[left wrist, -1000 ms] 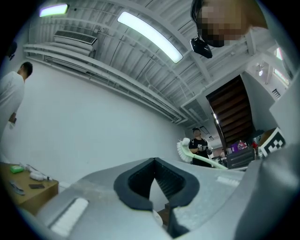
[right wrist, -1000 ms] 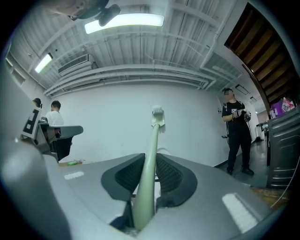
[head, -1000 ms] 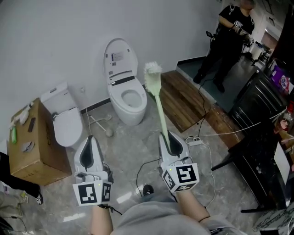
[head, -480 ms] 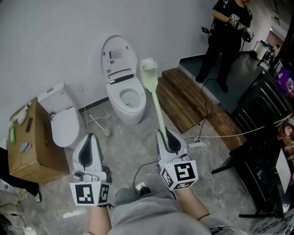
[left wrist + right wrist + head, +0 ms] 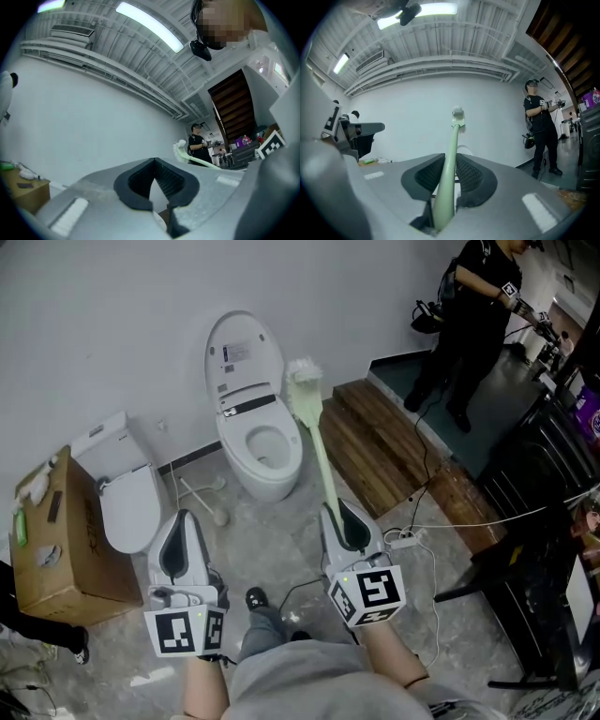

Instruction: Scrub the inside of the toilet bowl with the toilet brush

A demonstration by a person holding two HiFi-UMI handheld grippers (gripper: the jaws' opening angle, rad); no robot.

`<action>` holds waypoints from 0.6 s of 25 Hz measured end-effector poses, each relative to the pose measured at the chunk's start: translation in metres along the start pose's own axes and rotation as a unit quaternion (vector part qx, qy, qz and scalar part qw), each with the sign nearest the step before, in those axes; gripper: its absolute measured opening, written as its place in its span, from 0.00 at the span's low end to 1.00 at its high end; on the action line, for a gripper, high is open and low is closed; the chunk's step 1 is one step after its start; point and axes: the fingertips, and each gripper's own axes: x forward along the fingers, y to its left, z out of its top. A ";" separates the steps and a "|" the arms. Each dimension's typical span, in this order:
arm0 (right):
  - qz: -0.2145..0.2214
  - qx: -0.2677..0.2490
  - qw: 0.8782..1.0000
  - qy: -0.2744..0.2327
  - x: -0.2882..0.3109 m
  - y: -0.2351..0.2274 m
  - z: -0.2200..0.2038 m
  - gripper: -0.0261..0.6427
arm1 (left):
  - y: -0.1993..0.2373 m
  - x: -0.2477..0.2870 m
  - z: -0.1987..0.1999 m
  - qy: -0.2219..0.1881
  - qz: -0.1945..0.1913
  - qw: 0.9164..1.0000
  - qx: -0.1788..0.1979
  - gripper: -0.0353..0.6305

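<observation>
A white toilet (image 5: pixel 267 474) stands against the wall with its lid up and its bowl open. My right gripper (image 5: pixel 341 517) is shut on the pale green handle of the toilet brush (image 5: pixel 317 442). The brush points up and away, and its white bristle head (image 5: pixel 303 374) appears just right of the bowl's rim, held in the air. In the right gripper view the handle (image 5: pixel 450 154) runs between the pads up to the head (image 5: pixel 458 115). My left gripper (image 5: pixel 185 523) is shut and holds nothing, lower left of the toilet. Its closed pads (image 5: pixel 140 180) show nothing between them.
A second white toilet (image 5: pixel 127 507) with its lid down stands at the left beside a cardboard box (image 5: pixel 52 554). Wooden steps (image 5: pixel 375 442) lie right of the toilet. Cables and a power strip (image 5: pixel 403 540) cross the floor. Black furniture (image 5: pixel 544 512) fills the right. A person in black (image 5: pixel 478 315) stands at the back right.
The whole view has drifted slightly, and a shoe has come into view below between the grippers. The person at the back right has shifted. The brush stays gripped, its head beside the bowl.
</observation>
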 end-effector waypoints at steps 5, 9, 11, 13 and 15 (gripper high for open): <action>-0.009 -0.003 1.000 0.000 0.059 0.000 0.004 0.16 | 0.033 0.051 -0.006 -0.004 -0.007 1.000 0.005 0.06; -0.024 -0.004 1.000 -0.004 0.102 0.000 0.008 0.16 | 0.061 0.090 -0.013 -0.004 -0.016 1.000 0.006 0.06; -0.030 -0.004 1.000 -0.003 0.123 0.001 0.007 0.16 | 0.076 0.109 -0.017 -0.003 -0.017 1.000 0.003 0.06; -0.036 -0.004 0.999 -0.001 0.141 0.003 0.005 0.16 | 0.091 0.125 -0.022 -0.003 -0.019 1.000 -0.002 0.06; -0.043 -0.004 0.999 -0.001 0.157 0.004 0.003 0.16 | 0.103 0.139 -0.026 -0.003 -0.024 1.000 -0.006 0.06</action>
